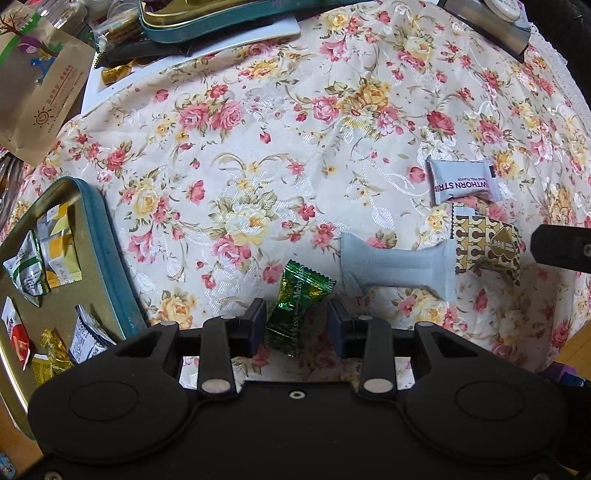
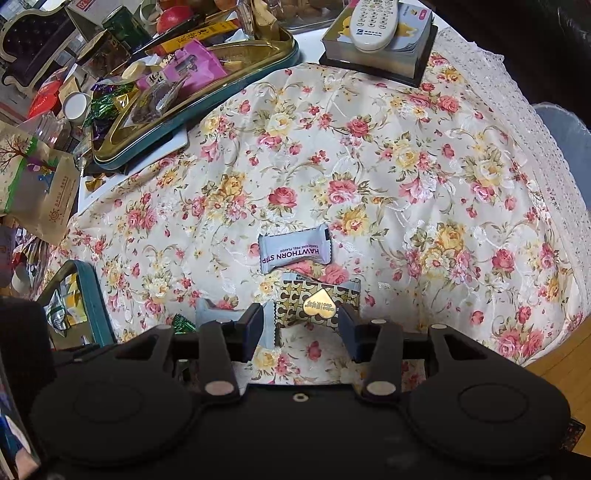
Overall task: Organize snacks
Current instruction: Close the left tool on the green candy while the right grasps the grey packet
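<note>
On the flowered cloth a green foil candy [image 1: 297, 306] lies between the fingers of my left gripper [image 1: 295, 325], which points straight down and is open, with a gap at each pad. My right gripper [image 2: 301, 328] is open over a gold-and-brown patterned snack [image 2: 314, 306], whose ends reach both fingers; no squeeze shows. The same snack [image 1: 487, 245] appears in the left wrist view. A pale blue wrapped bar [image 1: 397, 266] lies between the two snacks. A grey hawthorn strip pack [image 2: 293, 251] sits just beyond. A teal tin [image 1: 110, 254] at the left holds several wrapped snacks.
A second teal tin [image 2: 207, 92] heaped with snacks stands at the back left amid bottles and boxes. A remote [image 2: 373, 22] rests on a box at the back. A brown paper bag [image 1: 40, 85] lies far left. The cloth's lace edge [image 2: 517, 110] runs along the right.
</note>
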A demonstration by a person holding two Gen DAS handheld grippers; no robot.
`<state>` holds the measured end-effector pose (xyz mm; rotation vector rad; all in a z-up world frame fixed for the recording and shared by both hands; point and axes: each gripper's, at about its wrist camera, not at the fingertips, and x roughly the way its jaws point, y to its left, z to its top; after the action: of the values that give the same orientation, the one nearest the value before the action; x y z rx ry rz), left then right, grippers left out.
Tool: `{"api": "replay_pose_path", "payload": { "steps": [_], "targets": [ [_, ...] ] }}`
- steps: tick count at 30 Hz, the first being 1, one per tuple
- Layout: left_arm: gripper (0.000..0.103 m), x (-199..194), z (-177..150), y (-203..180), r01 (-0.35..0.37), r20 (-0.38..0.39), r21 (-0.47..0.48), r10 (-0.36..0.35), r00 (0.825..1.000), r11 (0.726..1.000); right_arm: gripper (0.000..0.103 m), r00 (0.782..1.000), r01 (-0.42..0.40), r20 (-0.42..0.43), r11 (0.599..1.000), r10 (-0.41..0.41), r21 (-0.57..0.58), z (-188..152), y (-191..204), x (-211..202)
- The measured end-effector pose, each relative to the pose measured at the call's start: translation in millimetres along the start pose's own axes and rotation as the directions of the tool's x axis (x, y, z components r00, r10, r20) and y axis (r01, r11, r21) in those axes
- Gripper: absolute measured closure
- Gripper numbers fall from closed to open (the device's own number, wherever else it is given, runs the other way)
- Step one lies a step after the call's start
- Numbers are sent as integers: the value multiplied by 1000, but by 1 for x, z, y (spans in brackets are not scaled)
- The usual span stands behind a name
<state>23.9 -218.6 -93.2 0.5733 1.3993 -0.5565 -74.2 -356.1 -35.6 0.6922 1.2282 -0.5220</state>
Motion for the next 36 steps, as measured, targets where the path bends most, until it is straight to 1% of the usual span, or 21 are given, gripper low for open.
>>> {"api": "replay_pose_path", "payload": {
  "steps": [2, 3, 5, 6, 9, 11, 15, 20, 21, 25, 27, 29, 31, 33, 36],
  "targets": [
    [60, 5, 1, -2, 0, -9, -5, 0, 1000, 1000, 55, 1000, -2, 0, 1000, 2, 4, 0, -2, -1],
    [68, 9, 2, -2, -1, -15, -6, 1, 1000, 1000, 55, 1000, -1, 1, 1000, 1, 5, 0, -3, -1],
    [79, 12, 3, -2, 4, -22, -15, -4, 1000, 1000, 55, 1000, 1, 2, 1000, -1, 11, 0, -6, -1],
    [80, 10, 3, -2, 8, -15, -32, -8, 1000, 999, 55, 1000, 1, 3, 1000, -1, 15, 1, -7, -1],
    [80, 9, 6, 3, -7, 8, -90, 8, 1000, 996, 55, 1000, 4, 3, 1000, -4, 26, 1, -11, -1],
    [80, 7, 9, 8, -27, 3, -124, 28, 1000, 992, 55, 1000, 12, 2, 999, -12, 32, 2, -14, 1],
    [80, 0, 13, 18, -20, -5, -184, 19, 1000, 983, 55, 1000, 30, -10, 999, -30, 44, 2, -20, 8],
    [80, -18, 18, 19, -20, 6, -200, 22, 1000, 980, 55, 999, 44, -16, 995, -43, 87, 6, -27, 15],
    [80, -25, 13, 23, -14, 9, -204, 16, 1000, 979, 55, 999, 44, -13, 994, -43, 102, 9, -27, 17],
    [80, -40, 11, 24, 3, 20, -212, 1, 1000, 977, 55, 999, 32, -6, 986, -31, 162, 20, -28, 21],
    [80, -46, 9, 24, -9, 28, -205, 15, 999, 979, 55, 999, 38, -7, 984, -37, 177, 22, -25, 22],
    [80, -51, 6, 26, -29, 35, -197, 37, 999, 980, 55, 999, 42, -12, 986, -40, 163, 21, -19, 25],
    [80, -54, 4, 31, -30, 36, -200, 38, 999, 979, 55, 999, 37, -23, 991, -34, 128, 17, -11, 28],
    [80, -57, 2, 37, -20, 32, -211, 28, 999, 977, 55, 999, 28, -37, 997, -25, 76, 10, 0, 32],
    [80, -61, 0, 45, -17, 32, -232, 25, 999, 972, 55, 998, 9, -64, 999, -11, -35, 0, 21, 41]
  ]
}}
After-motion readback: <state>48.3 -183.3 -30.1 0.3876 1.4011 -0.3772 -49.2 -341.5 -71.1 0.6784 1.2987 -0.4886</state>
